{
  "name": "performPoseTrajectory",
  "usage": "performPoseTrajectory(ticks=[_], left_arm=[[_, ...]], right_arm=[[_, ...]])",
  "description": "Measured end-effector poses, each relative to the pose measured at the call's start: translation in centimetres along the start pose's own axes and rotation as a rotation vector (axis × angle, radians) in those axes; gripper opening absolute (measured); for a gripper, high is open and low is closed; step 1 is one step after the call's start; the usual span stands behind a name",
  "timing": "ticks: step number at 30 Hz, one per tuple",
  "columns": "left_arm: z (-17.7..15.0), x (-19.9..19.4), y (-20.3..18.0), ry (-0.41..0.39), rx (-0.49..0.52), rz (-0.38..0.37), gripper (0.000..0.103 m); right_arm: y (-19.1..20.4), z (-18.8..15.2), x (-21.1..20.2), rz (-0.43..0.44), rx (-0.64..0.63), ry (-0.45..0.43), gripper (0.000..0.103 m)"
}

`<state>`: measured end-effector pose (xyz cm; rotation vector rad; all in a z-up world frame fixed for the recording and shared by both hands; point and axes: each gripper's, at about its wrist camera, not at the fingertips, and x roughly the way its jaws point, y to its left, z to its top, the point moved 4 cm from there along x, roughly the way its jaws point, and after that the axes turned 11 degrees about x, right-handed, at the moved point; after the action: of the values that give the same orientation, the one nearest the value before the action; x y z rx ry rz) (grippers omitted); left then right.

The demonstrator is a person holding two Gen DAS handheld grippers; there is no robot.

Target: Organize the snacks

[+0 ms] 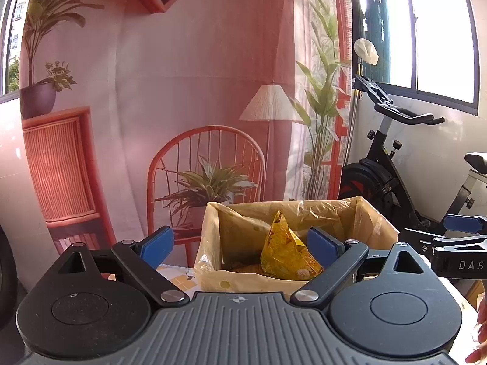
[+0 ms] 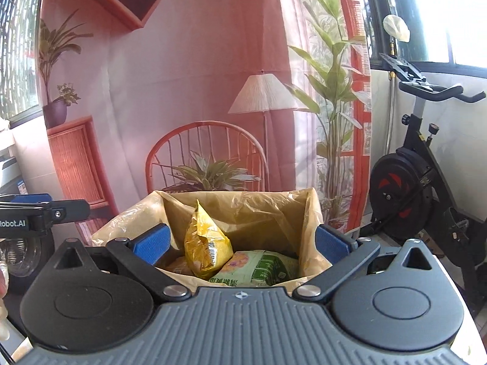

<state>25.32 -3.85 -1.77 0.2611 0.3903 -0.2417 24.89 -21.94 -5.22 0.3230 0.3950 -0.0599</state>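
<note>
A cardboard box lined with a yellowish plastic bag (image 1: 374,225) (image 2: 307,213) stands straight ahead of both grippers. Inside it a yellow snack bag (image 1: 286,252) (image 2: 205,243) stands upright, and the right wrist view also shows a green snack pack (image 2: 261,267) lying beside it. My left gripper (image 1: 240,245) is open and empty, held just in front of the box. My right gripper (image 2: 240,243) is open and empty, a little above the box's near rim. The right gripper's arm (image 1: 450,243) shows at the right of the left wrist view; the left gripper's arm (image 2: 39,213) shows at the left of the right wrist view.
A printed backdrop (image 1: 197,91) with a chair, lamp and plants hangs behind the box. An exercise bike (image 1: 395,164) (image 2: 426,164) stands to the right under a window. A patterned table surface (image 1: 179,279) shows left of the box.
</note>
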Motion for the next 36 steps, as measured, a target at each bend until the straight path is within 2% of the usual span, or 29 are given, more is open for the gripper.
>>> performPoseTrajectory(ticks=[6, 12, 22, 30, 36], left_arm=[[0.6, -2.3, -0.1, 0.019, 0.032, 0.118, 0.097], [0.7, -5.1, 0.5, -0.025, -0.034, 0.075, 0.097], [0.4, -8.5, 0.6, -0.024, -0.051, 0.137, 0.097], [0.1, -9.6, 1.1, -0.012, -0.049, 0.189, 0.097], [0.2, -9.7, 0.8, -0.008, -0.018, 0.19, 0.097]], right_arm=[[0.7, 0.6, -1.8, 0.048, 0.011, 0.036, 0.103], [1.6, 0.7, -3.4, 0.04, -0.022, 0.036, 0.103], [2.2, 0.7, -6.0, 0.052, 0.019, -0.002, 0.103], [2.1, 0.3, -6.7, 0.049, 0.022, -0.001, 0.103], [2.1, 0.3, -7.0, 0.048, 0.023, -0.005, 0.103]])
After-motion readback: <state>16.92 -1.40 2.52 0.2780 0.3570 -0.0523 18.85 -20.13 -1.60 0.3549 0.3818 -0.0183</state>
